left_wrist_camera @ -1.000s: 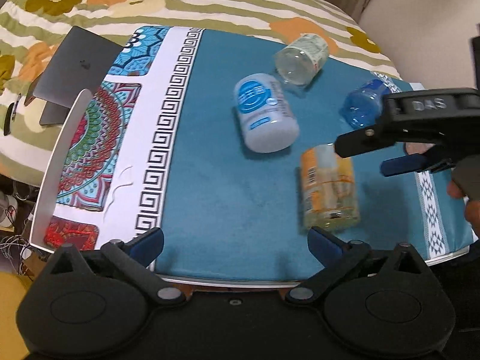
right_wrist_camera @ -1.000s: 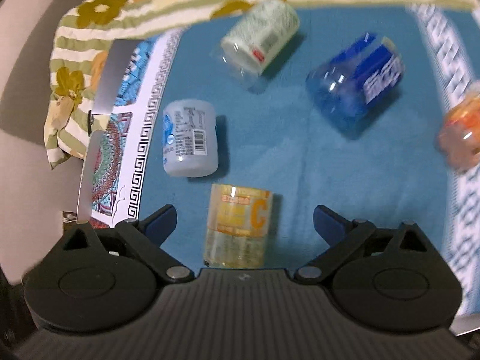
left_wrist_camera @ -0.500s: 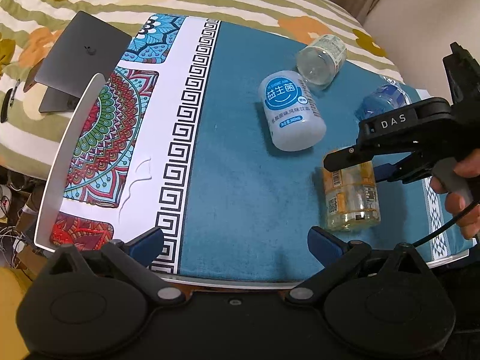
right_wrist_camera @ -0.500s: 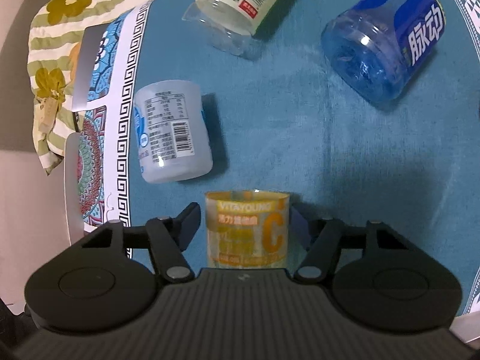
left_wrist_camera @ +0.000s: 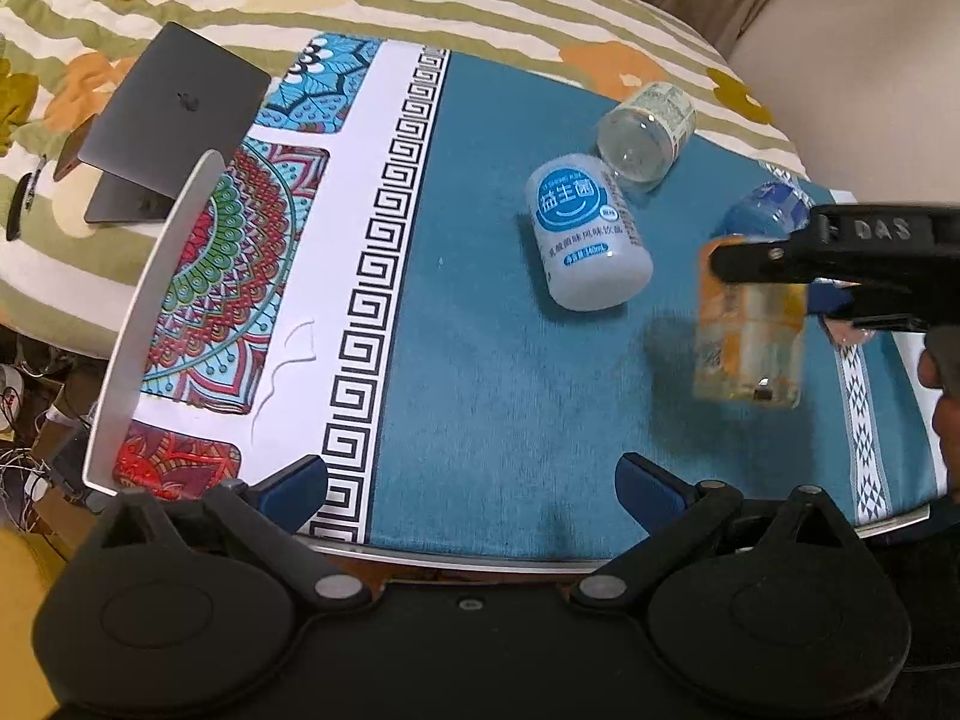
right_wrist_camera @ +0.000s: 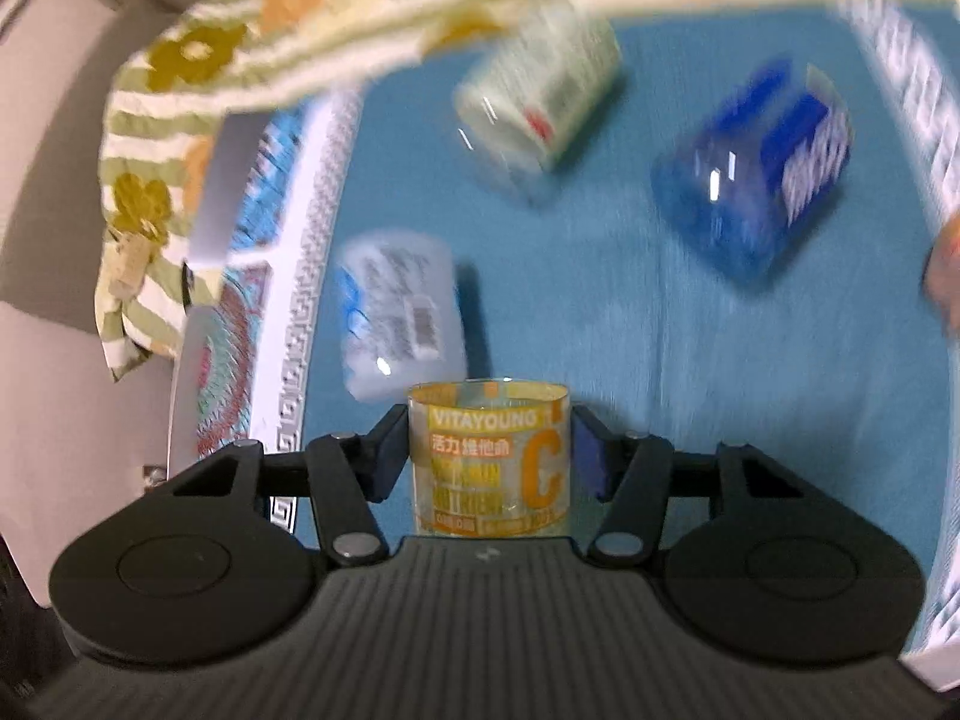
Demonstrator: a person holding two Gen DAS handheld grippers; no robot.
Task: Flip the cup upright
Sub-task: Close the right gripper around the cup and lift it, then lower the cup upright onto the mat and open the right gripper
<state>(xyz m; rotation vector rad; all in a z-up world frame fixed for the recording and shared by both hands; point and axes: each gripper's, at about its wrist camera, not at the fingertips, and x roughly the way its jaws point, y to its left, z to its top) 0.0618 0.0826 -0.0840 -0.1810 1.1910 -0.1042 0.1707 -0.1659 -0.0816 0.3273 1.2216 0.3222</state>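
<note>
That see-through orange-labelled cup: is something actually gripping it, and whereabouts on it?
Yes. The right gripper clamps the clear orange-labelled plastic cup by its side wall, one finger on each side of the label. The left gripper is open and holds nothing.

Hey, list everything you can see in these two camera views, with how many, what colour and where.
yellow cup: 1, clear with orange and yellow label, gripped in the right claw, near right of the cloth
white cup: 1, frosted white with blue label, on its side mid cloth
clear cup: 1, clear with pale label, on its side at the far edge of the cloth
blue cup: 1, blue, on its side at far right
cloth: 1, teal with patterned border, over the table
laptop: 1, grey, closed, far left on the bedspread
bedspread: 1, striped green and white with flowers, behind the table
left claw: 1, black with blue pads, open, low over the near edge
right claw: 1, black with blue pads, shut on the yellow cup
</note>
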